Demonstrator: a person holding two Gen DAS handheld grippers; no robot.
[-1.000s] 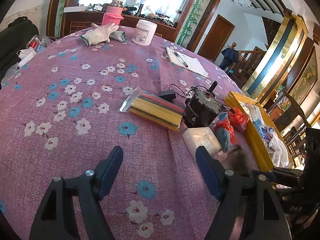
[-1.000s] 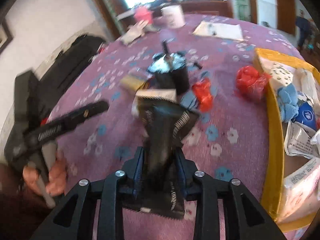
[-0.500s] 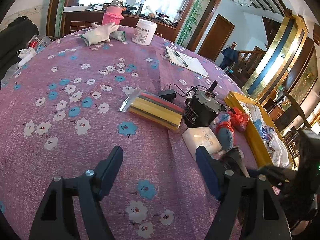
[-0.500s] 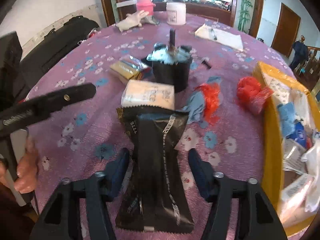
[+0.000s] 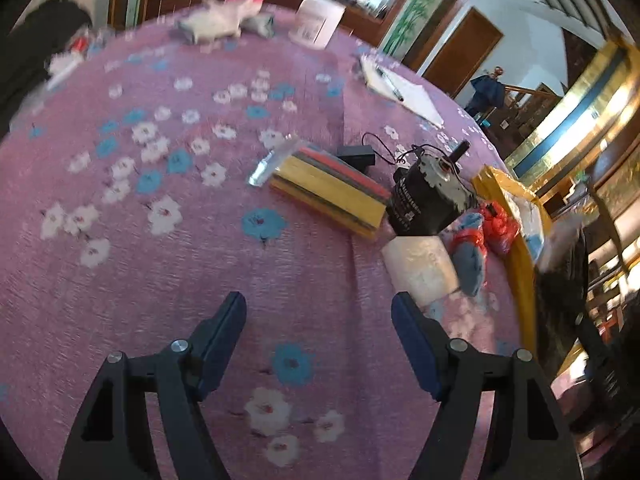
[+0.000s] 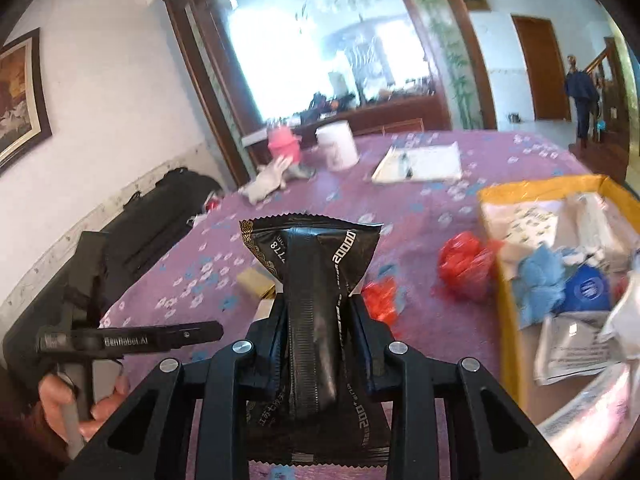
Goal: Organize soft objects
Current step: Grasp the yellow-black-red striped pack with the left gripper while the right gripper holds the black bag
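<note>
Black sachet (image 6: 316,300) squeezed as right tool (image 6: 320,316) closes, left tool (image 5: 319,308) agape, yellow tray (image 6: 506,292) seemingly near.

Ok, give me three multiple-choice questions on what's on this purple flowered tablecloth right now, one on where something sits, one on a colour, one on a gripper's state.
1. Where is the open yellow cardboard box in the right wrist view?
A. right side of the table
B. left side of the table
C. on the floor

2. What colour is the crinkly foil pouch?
A. silver
B. black
C. green

3. How stands the left hand-held gripper?
A. clamped on a pouch
B. clamped on a glove
C. open with nothing between its fingers

Answers: 1 A, the box lies along the table's right edge. 2 B, the pouch in the right hand-held gripper, whose jaws are closing on it, is black with pale print. 3 C, only tablecloth shows between its fingers.
</note>
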